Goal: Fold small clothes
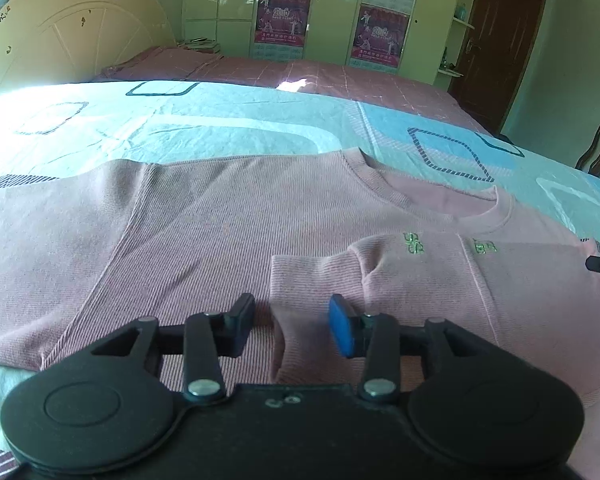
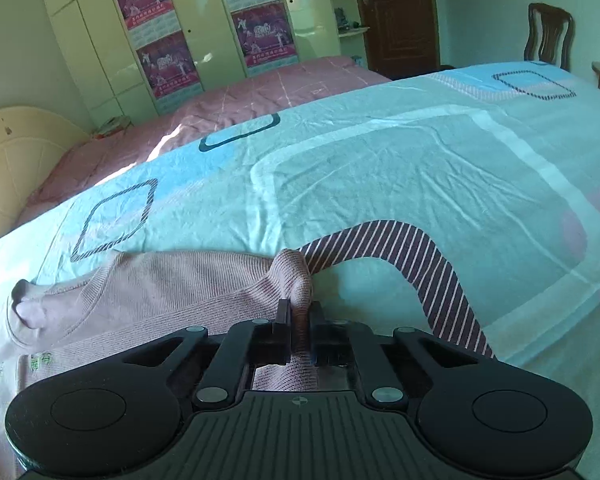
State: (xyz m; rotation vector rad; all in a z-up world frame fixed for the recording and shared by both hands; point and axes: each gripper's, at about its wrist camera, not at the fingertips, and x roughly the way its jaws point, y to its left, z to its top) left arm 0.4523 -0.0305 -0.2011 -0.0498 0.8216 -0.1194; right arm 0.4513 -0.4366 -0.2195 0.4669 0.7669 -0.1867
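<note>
Right tool [image 2: 299,312] pinching one pink sweater [image 1: 204,232], left tool [image 1: 292,326] spread over its folded sleeve [image 1: 312,280]

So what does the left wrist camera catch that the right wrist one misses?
Only the left wrist view shows the left gripper, open over a sleeve folded across the pink sweater, whose chest it shows whole. Only the right wrist view shows the right gripper pinching a bunched sleeve end, with the chair back in full. Both show the sweater's neckline, the turquoise bedsheet and the postered wardrobe.

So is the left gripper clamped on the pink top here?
No: the left gripper is open, its pads either side of the pink top sleeve cuff.
</note>
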